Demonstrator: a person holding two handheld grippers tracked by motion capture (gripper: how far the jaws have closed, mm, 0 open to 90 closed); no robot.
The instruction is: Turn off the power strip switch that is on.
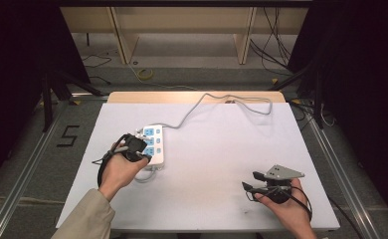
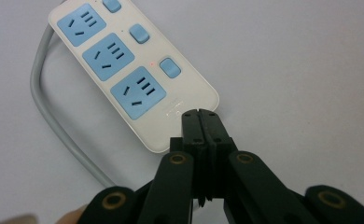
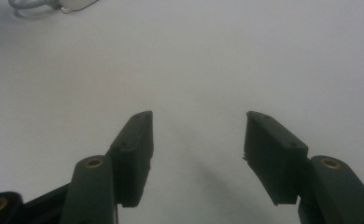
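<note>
- Power strip [image 1: 153, 144]: white, three blue sockets with a blue switch beside each; lies flat on the counter [image 1: 222, 149], left of centre in the high view.
- In the left gripper view the strip [image 2: 124, 70] runs from the upper left toward the centre; a small red light shows beside the nearest switch [image 2: 170, 67].
- Cable [image 1: 217, 102]: grey, leaves the strip's far end and loops toward the upper centre of the high view, over the counter's back edge. A second grey run curves along the strip's left side in the left gripper view [image 2: 45, 107].
- Left gripper [image 1: 141, 152]: held over the strip's near end. Jaws pressed together with nothing between them; tips [image 2: 199, 114] sit at the strip's near corner. Contact cannot be confirmed.
- Right gripper [image 1: 249, 181]: lower right of the high view, well apart from the strip. Jaws spread wide, holding nothing, with bare counter between them [image 3: 196, 140].
- Strip's edge shows at the upper left of the right gripper view [image 3: 75, 4].
</note>
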